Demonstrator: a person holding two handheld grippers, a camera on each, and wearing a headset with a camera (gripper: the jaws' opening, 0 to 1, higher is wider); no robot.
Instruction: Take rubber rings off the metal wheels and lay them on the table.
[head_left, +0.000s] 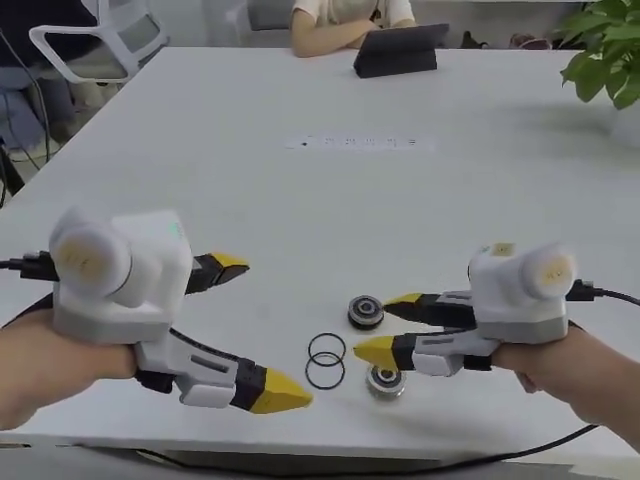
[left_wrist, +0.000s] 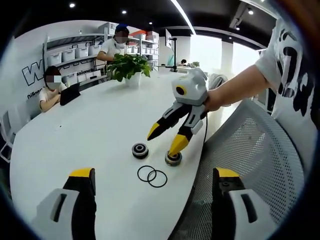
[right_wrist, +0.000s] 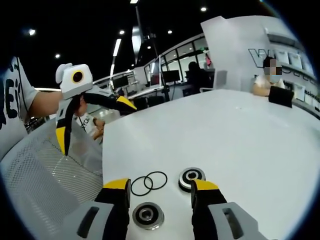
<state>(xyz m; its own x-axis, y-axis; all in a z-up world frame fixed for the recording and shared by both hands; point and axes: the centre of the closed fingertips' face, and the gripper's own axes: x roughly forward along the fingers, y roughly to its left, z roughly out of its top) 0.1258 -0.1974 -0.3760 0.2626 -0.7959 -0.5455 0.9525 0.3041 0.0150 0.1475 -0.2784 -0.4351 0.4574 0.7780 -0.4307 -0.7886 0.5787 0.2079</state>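
Two hand-held grippers work over a white surface (head_left: 400, 200), both with jaws spread and nothing between the tips. Two rubber rings (head_left: 326, 361) already lie flat on the surface, touching and overlapping, in the open space between the two sets of jaws, just off the tips of the right gripper (head_left: 383, 324). One metal wheel (head_left: 385, 380) sits directly under the right jaws: in the right gripper view it lies between them, close to their roots, and in the left gripper view one yellow tip hangs right over it, though contact cannot be confirmed. A second wheel (head_left: 366, 311) rests just beyond the tip of the other right jaw. The left gripper (head_left: 258, 330) is held well back, its jaws opened wide toward the rings and wheels.

The work appears to be mid-task, with two rings off. Whether either wheel carries another ring is too small to tell. If one does, the next move likely calls for the left jaws to close in and steady that wheel while a right tip hooks the rubber and peels it clear.
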